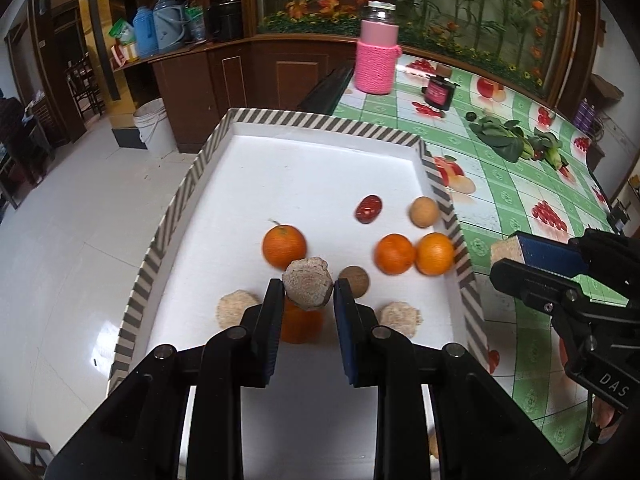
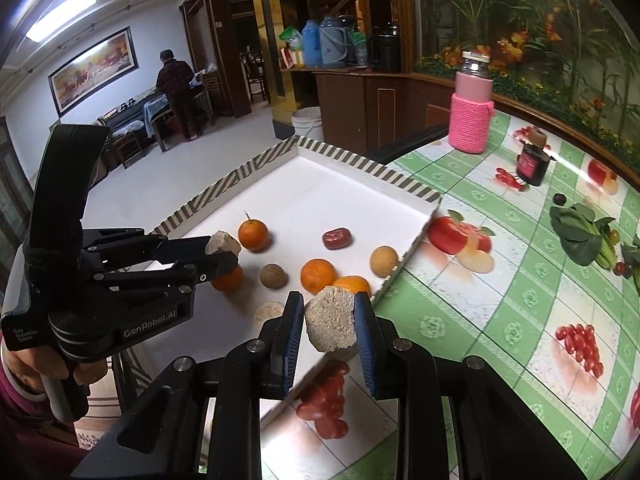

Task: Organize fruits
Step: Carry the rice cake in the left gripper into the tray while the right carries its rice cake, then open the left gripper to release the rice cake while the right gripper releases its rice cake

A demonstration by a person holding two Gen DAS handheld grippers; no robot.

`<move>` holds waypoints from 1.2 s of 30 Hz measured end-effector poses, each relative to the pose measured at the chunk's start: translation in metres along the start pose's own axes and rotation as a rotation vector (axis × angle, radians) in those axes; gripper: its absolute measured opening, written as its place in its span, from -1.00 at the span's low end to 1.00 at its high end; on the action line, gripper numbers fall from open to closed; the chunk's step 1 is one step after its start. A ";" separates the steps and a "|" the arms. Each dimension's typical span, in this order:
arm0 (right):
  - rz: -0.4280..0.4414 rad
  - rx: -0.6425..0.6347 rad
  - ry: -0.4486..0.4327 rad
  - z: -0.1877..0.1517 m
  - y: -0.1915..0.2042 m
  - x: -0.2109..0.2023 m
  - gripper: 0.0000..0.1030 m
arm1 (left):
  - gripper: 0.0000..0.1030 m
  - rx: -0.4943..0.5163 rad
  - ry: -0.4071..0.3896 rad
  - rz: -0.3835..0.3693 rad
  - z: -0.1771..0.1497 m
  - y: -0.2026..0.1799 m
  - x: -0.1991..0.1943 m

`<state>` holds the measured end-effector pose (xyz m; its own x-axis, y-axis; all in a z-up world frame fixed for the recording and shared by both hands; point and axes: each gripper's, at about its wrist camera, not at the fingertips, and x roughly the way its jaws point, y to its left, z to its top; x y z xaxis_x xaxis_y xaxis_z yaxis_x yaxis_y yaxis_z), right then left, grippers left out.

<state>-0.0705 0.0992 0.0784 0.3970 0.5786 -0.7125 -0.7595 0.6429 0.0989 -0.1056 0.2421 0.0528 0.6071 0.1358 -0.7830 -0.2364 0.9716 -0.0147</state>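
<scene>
My left gripper (image 1: 307,294) is shut on a rough beige lump (image 1: 307,286) just above the white tray with a striped rim (image 1: 180,208). In the tray lie several oranges (image 1: 284,246), a red date-like fruit (image 1: 369,209), a tan round fruit (image 1: 424,212), a brown one (image 1: 354,279) and two more beige lumps (image 1: 236,308). My right gripper (image 2: 330,330) is shut on another beige lump (image 2: 331,324) over the tray's near right edge (image 2: 412,248). In the right wrist view the left gripper (image 2: 222,254) holds its lump (image 2: 223,242) above an orange (image 2: 228,280).
The table has a green fruit-print cloth (image 2: 500,320). On it stand a pink knit-covered bottle (image 2: 470,120) and a dark jar (image 2: 532,162), with leafy greens (image 2: 580,232) farther right. A white bucket (image 1: 154,128) stands on the floor. A person (image 2: 176,92) stands far back in the room.
</scene>
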 end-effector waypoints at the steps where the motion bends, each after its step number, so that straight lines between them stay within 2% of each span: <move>1: 0.005 -0.003 0.004 0.000 0.002 0.002 -0.50 | -0.56 -0.004 0.001 0.000 0.000 0.002 0.000; 13: 0.035 -0.022 0.050 0.000 0.010 0.024 -0.50 | -0.56 -0.020 0.039 -0.027 -0.014 0.016 -0.001; 18: 0.054 -0.023 0.044 0.010 0.013 0.034 -0.50 | -0.56 -0.018 0.048 -0.043 -0.022 0.014 -0.002; 25: 0.085 -0.051 0.046 0.035 0.022 0.064 -0.49 | -0.56 -0.001 0.057 -0.086 -0.027 0.006 -0.006; 32: 0.089 -0.058 0.106 0.045 0.021 0.107 -0.49 | -0.57 -0.006 0.099 -0.094 -0.031 0.007 0.008; 36: 0.092 -0.061 0.118 0.049 0.020 0.115 -0.49 | -0.57 -0.008 0.096 -0.081 -0.030 0.009 0.013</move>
<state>-0.0151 0.2033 0.0320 0.2638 0.5681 -0.7795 -0.8211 0.5563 0.1275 -0.1231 0.2467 0.0240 0.5491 0.0374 -0.8349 -0.1956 0.9770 -0.0849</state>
